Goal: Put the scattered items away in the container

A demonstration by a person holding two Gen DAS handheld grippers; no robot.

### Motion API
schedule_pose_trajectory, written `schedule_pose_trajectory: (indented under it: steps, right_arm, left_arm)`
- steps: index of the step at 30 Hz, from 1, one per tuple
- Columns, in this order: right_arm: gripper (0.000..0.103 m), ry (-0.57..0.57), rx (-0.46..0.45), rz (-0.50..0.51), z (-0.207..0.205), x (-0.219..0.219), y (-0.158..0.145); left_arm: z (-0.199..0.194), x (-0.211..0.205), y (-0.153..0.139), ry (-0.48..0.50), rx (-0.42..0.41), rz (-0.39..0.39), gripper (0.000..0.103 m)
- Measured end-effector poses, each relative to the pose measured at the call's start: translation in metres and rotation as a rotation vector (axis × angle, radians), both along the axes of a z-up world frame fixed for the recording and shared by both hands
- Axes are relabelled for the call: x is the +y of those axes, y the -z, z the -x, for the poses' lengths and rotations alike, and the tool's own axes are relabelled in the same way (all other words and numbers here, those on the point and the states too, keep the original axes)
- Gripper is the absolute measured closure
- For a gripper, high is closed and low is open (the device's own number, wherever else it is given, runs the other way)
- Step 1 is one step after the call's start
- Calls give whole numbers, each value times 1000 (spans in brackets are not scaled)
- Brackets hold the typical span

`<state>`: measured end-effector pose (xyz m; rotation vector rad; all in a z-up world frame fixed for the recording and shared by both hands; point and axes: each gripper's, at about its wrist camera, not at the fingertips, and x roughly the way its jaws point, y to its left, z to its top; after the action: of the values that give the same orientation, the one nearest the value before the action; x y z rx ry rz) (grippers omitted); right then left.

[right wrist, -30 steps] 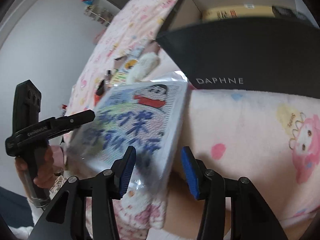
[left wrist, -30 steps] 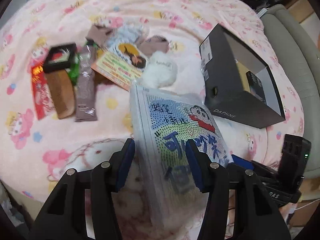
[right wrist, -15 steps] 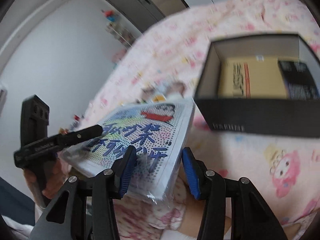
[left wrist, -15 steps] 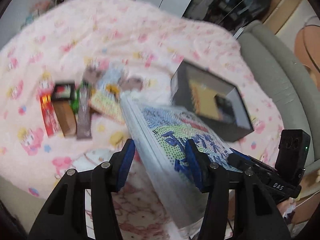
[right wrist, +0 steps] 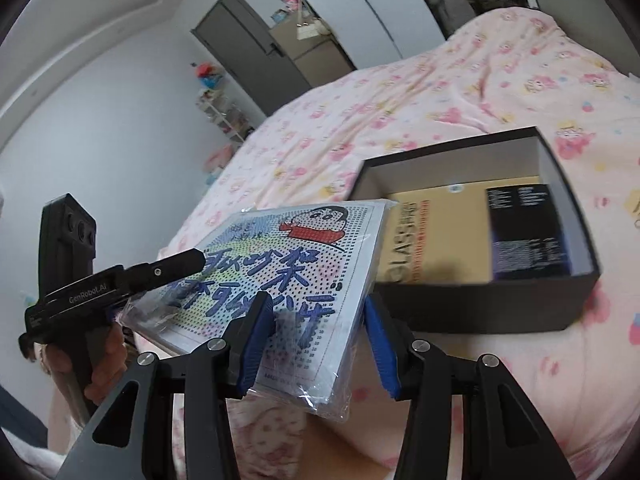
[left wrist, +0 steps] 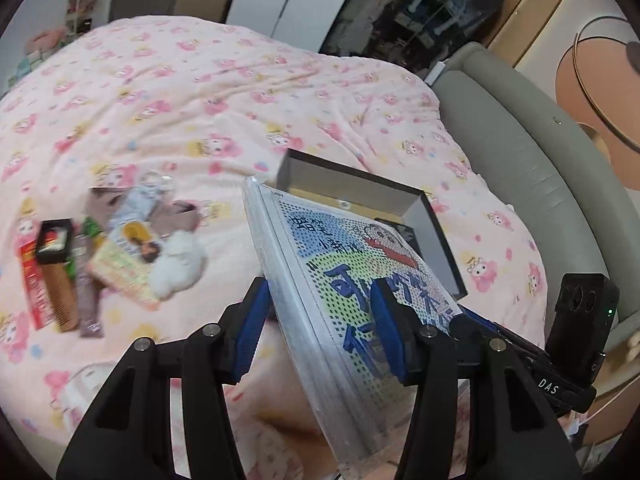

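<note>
A plastic-wrapped cartoon book [left wrist: 340, 280] is held in the air, tilted, by both grippers. My left gripper [left wrist: 320, 320] is shut on its near edge. My right gripper [right wrist: 316, 328] is shut on its other side; the book also shows in the right wrist view [right wrist: 280, 272]. The black box [right wrist: 480, 312] stands on the pink bed just beyond the book, open on top, with a tan book and a black item inside. The box also shows behind the book in the left wrist view [left wrist: 360, 178]. Scattered items lie in a pile [left wrist: 120, 252] to the left.
The pile holds a wooden comb [left wrist: 60, 296], a red packet [left wrist: 30, 276], a small black box [left wrist: 54, 240], a white fluffy ball [left wrist: 178, 264] and several packets. A grey padded headboard [left wrist: 520, 152] runs along the right. The bed's edge is close to me.
Both grippers have lifted the book up off the bed and toward the black box. The box's open top now shows from above.
</note>
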<state>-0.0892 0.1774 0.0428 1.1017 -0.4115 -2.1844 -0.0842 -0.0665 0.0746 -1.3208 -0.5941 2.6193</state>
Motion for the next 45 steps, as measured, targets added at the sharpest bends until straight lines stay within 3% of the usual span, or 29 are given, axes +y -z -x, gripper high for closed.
schedule_pose_trajectory:
  steps: [5,8,13,16,19,22,26,31,34,36,38,42,45]
  right_arm:
    - [59,32,27,-75,43,23,0]
    - [59,38,-5,-111,76,31,11]
    - [59,37,-49,-202,124,31,32]
    - [59,37,-84,-200,134,38,52]
    - [59,40,-159,-191,139,44,76]
    - [59,37,-166,-234,139,43,82]
    - [59,50,-211,-236,142,47,91]
    - [59,-15,-277,-223,141,42,104]
    - [59,-13,-258,-234,139,45,100]
    - [59,12,-209,-222,135,52,87]
    - [59,77,-114,-274,130,57,68]
    - [59,166,14,-326,123,63,46]
    - [59,228,5,-348,126,76,47]
  left_arm:
    - [46,23,29,34,-54,-61,50]
    - [74,32,40,55,-73,-66,51]
    - [122,53,64,88,-159,-6,50]
    - [135,64,74,121,-189,52,51]
    - [144,74,86,145,-226,103,50]
    - [150,82,99,160,-257,143,49]
    - [155,85,111,149,-297,140,48]
    - [164,91,114,158,-346,253,48]
    - [165,85,118,142,-377,223,53]
    - [155,86,106,124,-316,196,53]
    - [148,94,100,141,-275,174,53]
    - [155,133,108,264,-262,135,53]
    - [164,166,115,363,-282,122,61]
